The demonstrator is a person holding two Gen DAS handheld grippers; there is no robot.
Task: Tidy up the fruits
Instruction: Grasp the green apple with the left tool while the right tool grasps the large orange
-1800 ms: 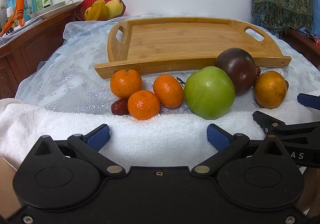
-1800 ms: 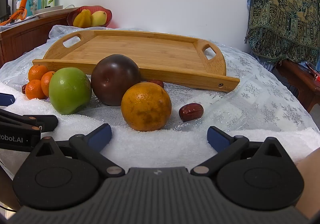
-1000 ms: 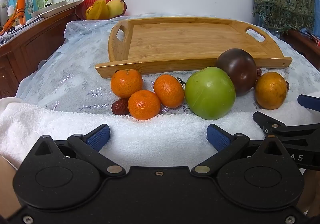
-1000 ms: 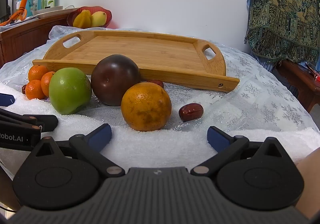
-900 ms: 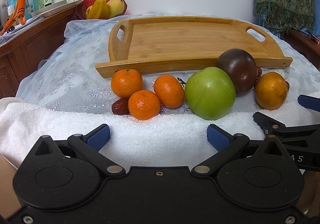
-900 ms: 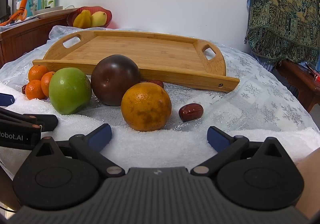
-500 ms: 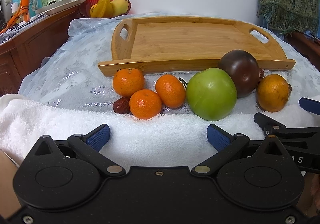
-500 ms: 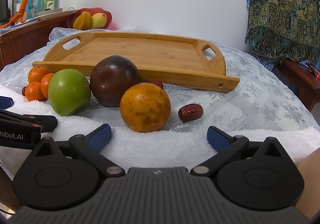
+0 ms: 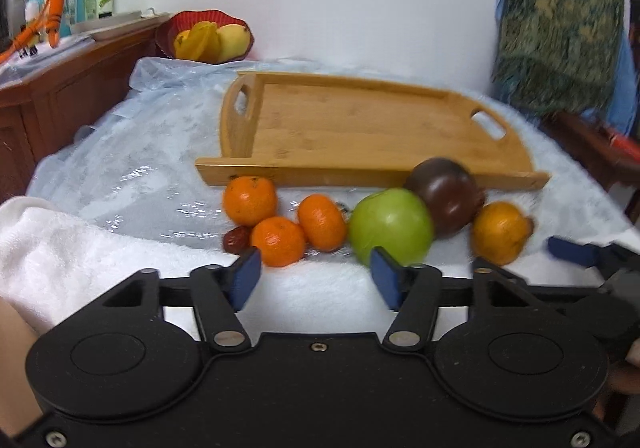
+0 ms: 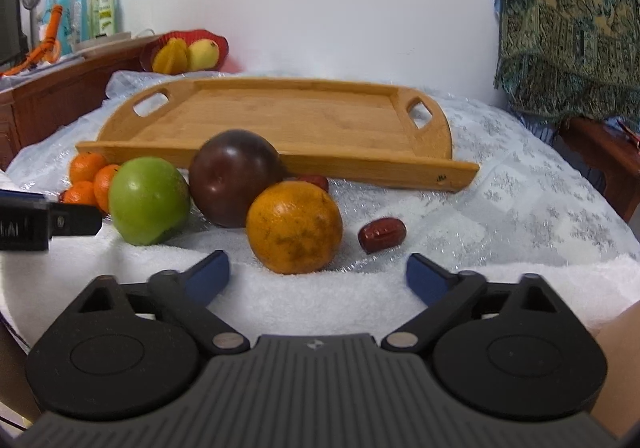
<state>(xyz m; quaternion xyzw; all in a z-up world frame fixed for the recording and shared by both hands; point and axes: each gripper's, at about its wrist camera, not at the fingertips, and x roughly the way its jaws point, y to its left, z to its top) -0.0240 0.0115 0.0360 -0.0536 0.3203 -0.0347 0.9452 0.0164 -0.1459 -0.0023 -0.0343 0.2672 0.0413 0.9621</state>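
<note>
Compared with half a second ago, our left gripper (image 9: 315, 274) has moved forward and its jaws have come closer together, though they are still apart and hold nothing; the mandarins now sit just ahead of its fingertips. We judge that this means the first pick is starting, probably on the nearest mandarin (image 9: 277, 241), which lies just ahead of the left pad, touching a small red jujube (image 9: 236, 239) on its left. Two more mandarins (image 9: 249, 199) are behind it, and the green apple (image 9: 391, 226) is directly ahead of the right pad. Our right gripper (image 10: 316, 276) is wide open and empty, and it has also come a little nearer: the large orange (image 10: 294, 227) lies straight ahead between its fingers, the dark plum (image 10: 234, 177) is ahead to the left, and another jujube (image 10: 381, 234) is ahead to the right. The bamboo tray (image 9: 352, 171), beyond all the fruits, has nothing in it, so no fruit is organized yet. The red bowl (image 9: 166, 33) far ahead on the left holds yellow fruits.
</note>
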